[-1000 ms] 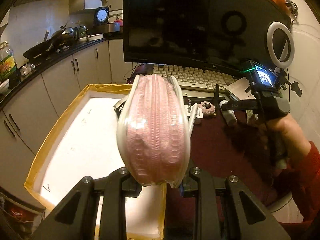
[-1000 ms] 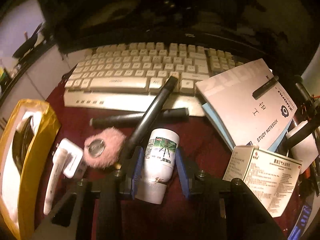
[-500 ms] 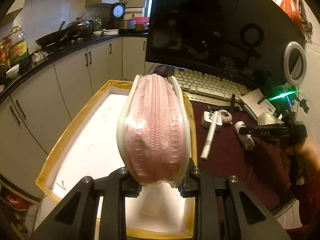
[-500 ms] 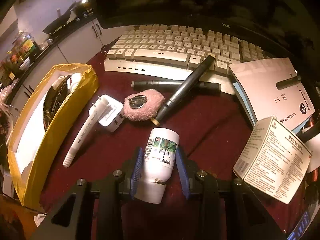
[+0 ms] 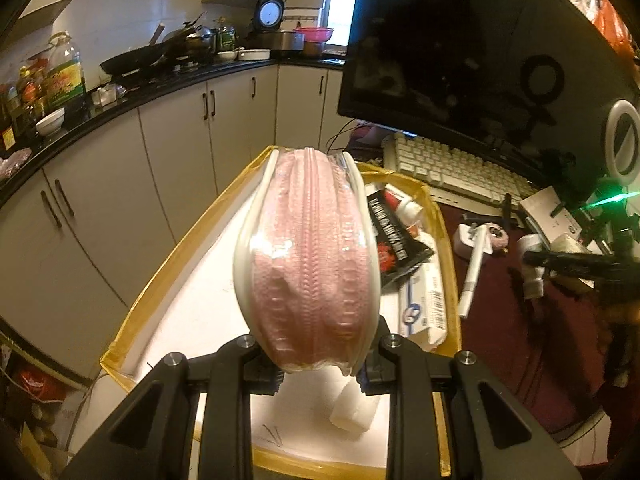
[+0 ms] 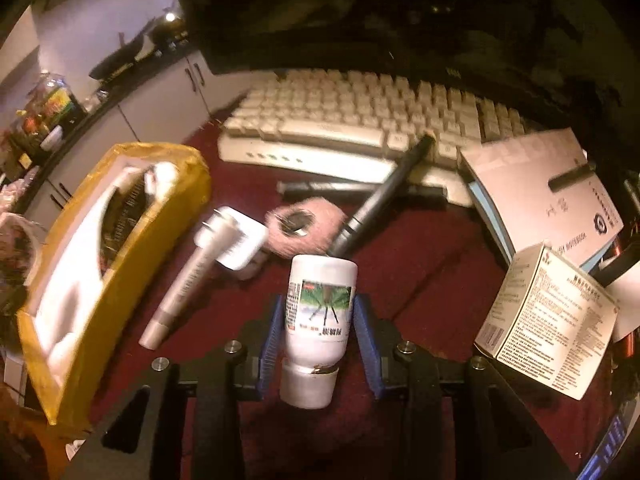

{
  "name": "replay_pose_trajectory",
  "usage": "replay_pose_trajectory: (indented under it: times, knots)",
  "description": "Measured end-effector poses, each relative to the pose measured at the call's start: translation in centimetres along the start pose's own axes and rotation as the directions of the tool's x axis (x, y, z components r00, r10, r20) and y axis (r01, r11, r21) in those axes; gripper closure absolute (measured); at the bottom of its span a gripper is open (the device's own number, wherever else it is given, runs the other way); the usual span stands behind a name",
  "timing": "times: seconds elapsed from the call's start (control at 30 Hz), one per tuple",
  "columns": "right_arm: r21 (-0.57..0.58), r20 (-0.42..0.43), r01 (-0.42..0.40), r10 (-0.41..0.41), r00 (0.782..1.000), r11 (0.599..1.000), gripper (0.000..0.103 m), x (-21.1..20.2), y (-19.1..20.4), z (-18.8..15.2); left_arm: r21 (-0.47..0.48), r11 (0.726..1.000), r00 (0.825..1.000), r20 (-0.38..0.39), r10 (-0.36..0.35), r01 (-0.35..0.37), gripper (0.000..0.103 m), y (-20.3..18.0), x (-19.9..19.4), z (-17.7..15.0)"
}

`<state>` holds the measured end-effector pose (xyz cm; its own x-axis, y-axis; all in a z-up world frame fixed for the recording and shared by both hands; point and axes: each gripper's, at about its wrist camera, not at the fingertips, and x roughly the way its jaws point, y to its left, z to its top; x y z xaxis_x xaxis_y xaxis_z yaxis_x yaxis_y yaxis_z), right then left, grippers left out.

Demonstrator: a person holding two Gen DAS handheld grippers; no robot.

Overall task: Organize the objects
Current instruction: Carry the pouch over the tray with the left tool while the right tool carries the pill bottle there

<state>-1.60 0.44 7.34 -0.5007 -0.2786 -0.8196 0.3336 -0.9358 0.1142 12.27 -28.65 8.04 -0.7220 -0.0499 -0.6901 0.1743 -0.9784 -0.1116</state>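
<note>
My left gripper (image 5: 316,360) is shut on a pink pack in clear wrap (image 5: 308,256) and holds it above the white box with yellow taped edges (image 5: 168,256). My right gripper (image 6: 320,332) is shut on a white pill bottle (image 6: 320,308) with a green label, lifted over the dark red tabletop. The box also shows in the right wrist view (image 6: 120,268) at the left. The right gripper and bottle (image 5: 532,256) show at the right of the left wrist view.
In the box lie a black packet (image 5: 392,236), a white carton (image 5: 424,304) and a white lump (image 5: 354,412). On the table are a white marker (image 6: 188,276), a charger (image 6: 236,240), a pink puff (image 6: 304,228), black pens (image 6: 380,200), a keyboard (image 6: 360,120), a notebook (image 6: 540,192) and a medicine carton (image 6: 548,316).
My left gripper has drawn back and left with the pink pack, so more of the box shows. My right gripper has lifted the bottle and swung toward the box.
</note>
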Motion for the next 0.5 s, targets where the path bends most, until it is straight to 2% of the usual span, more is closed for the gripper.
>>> replay_pose_trajectory:
  times: [0.23, 0.5]
  knots:
    - [-0.058, 0.079, -0.093, 0.097, 0.992, 0.994, 0.065, -2.9, 3.8, 1.0, -0.028, 0.999, 0.999, -0.036, 0.023, -0.024, 0.078, 1.3, 1.2, -0.6]
    - [-0.139, 0.025, -0.271, 0.277, 0.961, 0.953, 0.064, -2.3, 10.5, 1.5, -0.048, 0.998, 0.999, -0.041, 0.034, -0.036, 0.078, 2.1, 1.3, -0.9]
